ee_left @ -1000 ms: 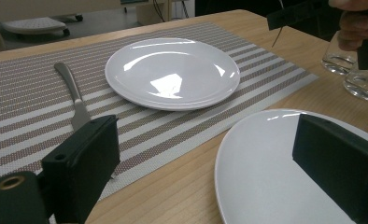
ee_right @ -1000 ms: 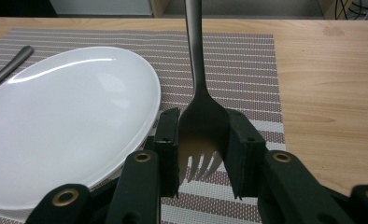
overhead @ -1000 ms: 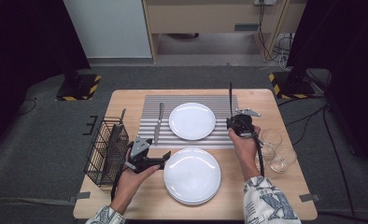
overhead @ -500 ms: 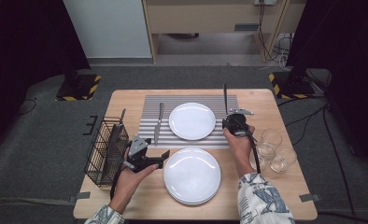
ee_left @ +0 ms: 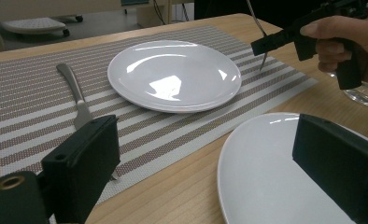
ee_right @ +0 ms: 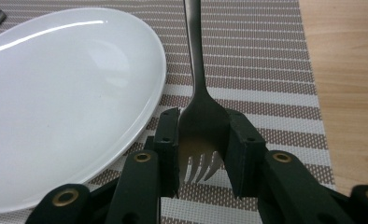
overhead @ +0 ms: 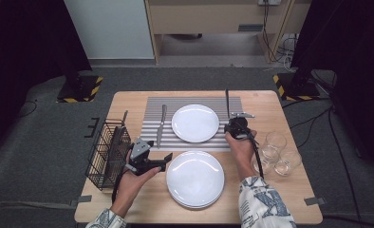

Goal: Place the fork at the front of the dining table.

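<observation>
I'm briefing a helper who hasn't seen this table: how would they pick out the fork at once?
Start at the striped placemat on the wooden table and go to the right of the white plate lying on it. There the right gripper clamps the fork by its head. It is dark metal, unlike the paler knife lying flat left of the plate.

My right gripper (ee_right: pixel 203 154) held a dark metal fork (ee_right: pixel 200 100) by its head, the pads pressing on both edges just above the tines. The tines pointed down toward the striped placemat (ee_right: pixel 266 60), and the slim handle (overhead: pixel 227 100) rose away from the jaws. The fork stood just beside the right rim of the far white plate (ee_right: pixel 56 93).
</observation>
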`<state>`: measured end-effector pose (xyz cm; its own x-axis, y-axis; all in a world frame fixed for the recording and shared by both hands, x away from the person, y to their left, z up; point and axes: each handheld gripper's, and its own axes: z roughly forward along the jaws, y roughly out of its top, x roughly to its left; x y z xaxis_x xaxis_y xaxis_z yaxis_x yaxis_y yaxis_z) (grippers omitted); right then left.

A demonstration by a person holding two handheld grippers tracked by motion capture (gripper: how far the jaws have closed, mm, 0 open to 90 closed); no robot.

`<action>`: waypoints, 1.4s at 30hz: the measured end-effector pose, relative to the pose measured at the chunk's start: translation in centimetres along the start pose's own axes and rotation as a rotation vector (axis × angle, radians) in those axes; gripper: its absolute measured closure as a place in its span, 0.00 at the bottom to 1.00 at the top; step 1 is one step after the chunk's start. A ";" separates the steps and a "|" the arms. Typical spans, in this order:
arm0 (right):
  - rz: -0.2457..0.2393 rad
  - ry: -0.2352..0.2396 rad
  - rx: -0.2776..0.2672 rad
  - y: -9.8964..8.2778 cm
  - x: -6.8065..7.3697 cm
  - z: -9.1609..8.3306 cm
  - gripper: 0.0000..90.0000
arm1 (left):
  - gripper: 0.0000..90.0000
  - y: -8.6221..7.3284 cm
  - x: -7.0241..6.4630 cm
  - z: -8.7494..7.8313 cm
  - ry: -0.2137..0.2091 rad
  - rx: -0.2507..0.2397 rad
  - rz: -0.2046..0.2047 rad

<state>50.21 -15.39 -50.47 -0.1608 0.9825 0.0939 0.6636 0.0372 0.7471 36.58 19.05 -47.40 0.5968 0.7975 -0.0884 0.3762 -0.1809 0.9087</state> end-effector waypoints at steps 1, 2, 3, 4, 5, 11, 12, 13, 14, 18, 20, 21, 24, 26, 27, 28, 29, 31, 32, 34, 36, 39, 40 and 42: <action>0.001 0.002 0.007 -0.1 0.0 0.1 0.76 | 0.08 0.0 0.0 0.0 0.000 0.000 0.000; -0.003 0.003 0.011 -0.1 0.0 0.2 0.76 | 0.08 0.0 0.0 0.0 0.000 0.000 0.000; 0.001 0.003 0.017 -0.2 0.0 0.3 0.76 | 0.08 0.0 0.0 0.0 -0.001 0.000 0.000; 0.005 0.005 0.026 -0.3 -0.1 0.4 0.76 | 0.08 0.0 0.0 0.0 -0.001 0.000 0.000; 0.007 0.005 0.028 -0.3 -0.1 0.4 0.76 | 0.08 0.0 0.0 0.0 -0.001 0.000 0.000; 0.019 0.012 0.033 -0.3 -0.2 0.3 0.76 | 0.08 0.0 0.0 0.1 0.000 0.002 0.001; 0.018 0.012 0.034 -0.3 -0.2 0.3 0.76 | 0.08 0.0 0.0 0.1 -0.001 0.002 0.002; 0.019 0.014 0.036 -0.3 -0.2 0.3 0.76 | 0.08 0.0 0.0 0.1 -0.001 0.002 0.003; 0.018 0.015 0.036 -0.3 -0.1 0.3 0.76 | 0.08 0.0 0.0 0.1 0.000 0.003 0.003; 0.019 0.019 0.041 -0.4 0.0 0.2 0.76 | 0.08 0.0 -0.1 0.1 -0.001 0.003 0.004; 0.023 0.022 0.043 -0.5 0.0 0.1 0.76 | 0.08 0.0 -0.1 0.1 -0.001 0.002 0.004; 0.022 0.022 0.048 -0.5 0.0 0.0 0.76 | 0.08 0.0 -0.1 0.1 -0.001 0.002 0.004; 0.019 0.019 0.052 -0.4 -0.1 -0.2 0.76 | 0.08 0.0 -0.1 0.1 0.000 0.004 0.005; 0.023 0.016 0.052 -0.4 -0.1 -0.3 0.76 | 0.08 0.0 -0.1 0.2 -0.001 0.006 0.008; 0.023 0.017 0.054 -0.4 -0.2 -0.3 0.76 | 0.08 0.0 -0.1 0.2 -0.001 0.006 0.008; 0.022 0.017 0.056 -0.4 -0.2 -0.3 0.76 | 0.08 0.0 -0.2 0.2 -0.002 0.005 0.008; 0.026 0.018 0.056 -0.4 -0.3 -0.3 0.76 | 0.08 0.0 -0.2 0.2 -0.002 0.004 0.009; 0.028 0.020 0.060 -0.5 -0.3 -0.2 0.76 | 0.08 0.0 -0.2 0.1 -0.001 0.003 0.007; 0.030 0.020 0.056 -0.5 -0.3 -0.1 0.76 | 0.08 0.0 -0.1 0.1 -0.001 0.003 0.007; 0.033 0.022 0.058 -0.5 -0.3 -0.1 0.76 | 0.08 0.0 -0.1 0.1 -0.001 0.004 0.007; 0.042 0.026 0.059 -0.5 -0.4 0.0 0.76 | 0.08 0.0 -0.2 0.2 -0.002 0.004 0.007; 0.050 0.029 0.056 -0.4 -0.5 0.2 0.76 | 0.08 0.0 -0.2 0.2 -0.003 0.005 0.009; 0.050 0.029 0.056 -0.4 -0.5 0.2 0.76 | 0.08 0.0 -0.2 0.2 -0.003 0.005 0.009; 0.053 0.028 0.054 -0.4 -0.5 0.5 0.76 | 0.08 0.0 -0.2 0.2 -0.004 0.005 0.009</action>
<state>50.39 -15.84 -51.09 -0.1444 0.9779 0.1511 0.7097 -0.0041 0.7044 36.58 18.75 -47.47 0.6031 0.7935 -0.0820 0.3747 -0.1910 0.9072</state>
